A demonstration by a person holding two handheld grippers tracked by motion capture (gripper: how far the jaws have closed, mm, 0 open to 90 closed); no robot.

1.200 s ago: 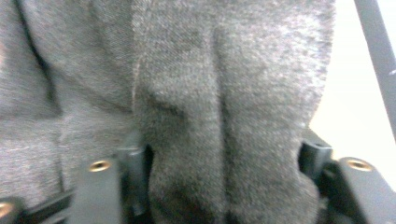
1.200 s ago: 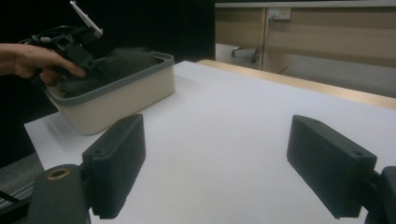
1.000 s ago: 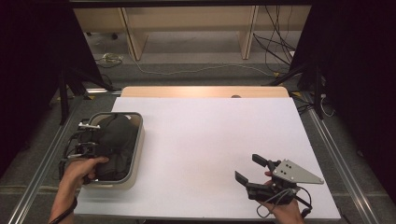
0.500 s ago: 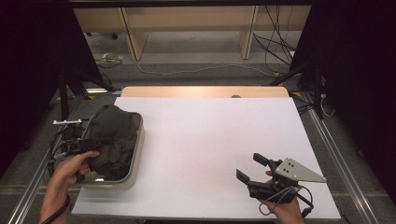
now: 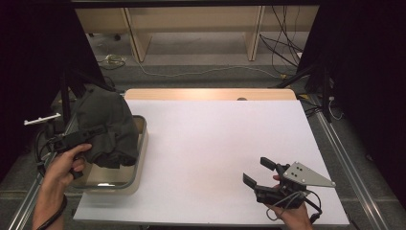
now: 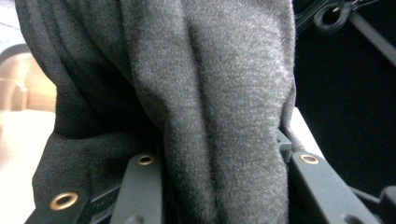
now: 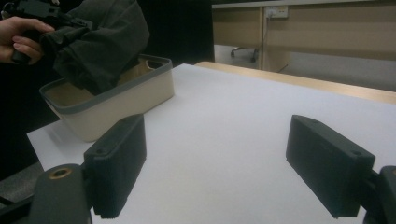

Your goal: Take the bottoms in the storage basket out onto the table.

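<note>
A dark grey garment (image 5: 104,122) hangs bunched above the beige bin (image 5: 141,143) at the table's left edge, its lower folds still inside the bin. My left gripper (image 5: 98,132) is shut on the cloth; its jaws have just been closing with the fabric between them. In the left gripper view the garment (image 6: 224,93) fills the gap between the jaws of the left gripper (image 6: 219,182). My right gripper (image 5: 255,170) rests low at the front right of the white table, open with nothing in it. Seen from the right gripper (image 7: 217,154), the garment (image 7: 105,46) hangs over the bin (image 7: 116,100).
The white table top (image 5: 220,143) stretches between the bin and the right gripper, with a wooden strip (image 5: 206,94) along its far edge. Dark curtains stand on both sides. Cables (image 5: 282,48) lie on the floor beyond the table.
The left gripper has risen out of the bin with the garment in it, pulling the cloth up above the rim. The right gripper has stayed in place.
</note>
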